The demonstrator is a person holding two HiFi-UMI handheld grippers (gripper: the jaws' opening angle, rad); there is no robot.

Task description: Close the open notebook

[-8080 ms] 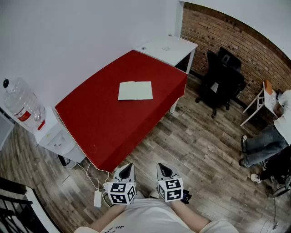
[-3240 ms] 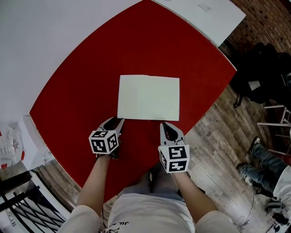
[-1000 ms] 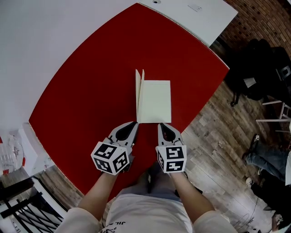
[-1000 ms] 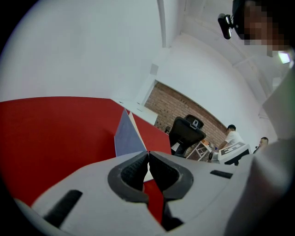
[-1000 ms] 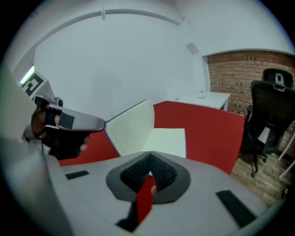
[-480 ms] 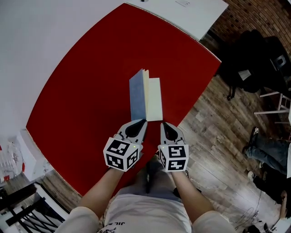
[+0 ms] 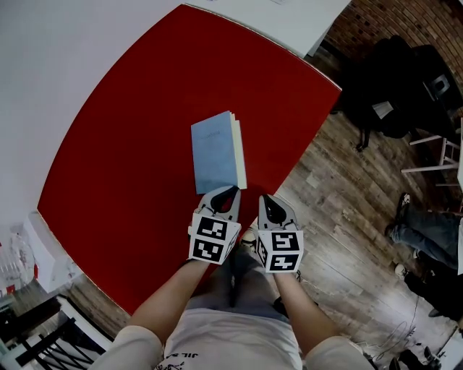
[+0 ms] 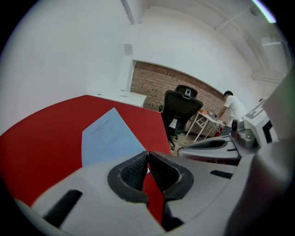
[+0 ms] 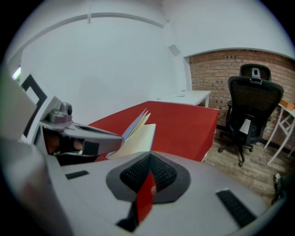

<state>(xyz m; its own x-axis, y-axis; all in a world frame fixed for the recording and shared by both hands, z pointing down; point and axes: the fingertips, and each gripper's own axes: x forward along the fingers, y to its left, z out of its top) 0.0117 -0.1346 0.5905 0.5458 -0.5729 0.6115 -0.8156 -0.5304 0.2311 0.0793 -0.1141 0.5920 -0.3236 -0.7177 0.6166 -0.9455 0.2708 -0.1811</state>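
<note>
The notebook lies on the red table with its pale blue cover turned up over the cream pages. In the right gripper view the notebook still gapes in a narrow wedge, cover raised above the pages. My left gripper is shut on the cover's near edge. In its own view the blue cover runs right down into the left gripper. Just right of the notebook's near corner, my right gripper is shut on nothing, its pads together.
The red table's near edge runs just below the grippers, with wood floor to the right. A black office chair stands beyond the table's right corner. A white desk adjoins the far end. A seated person's legs show at far right.
The left half of the open notebook has been lifted and swung over to the right, so its blue cover now faces up. Both grippers shifted right and nearer.
</note>
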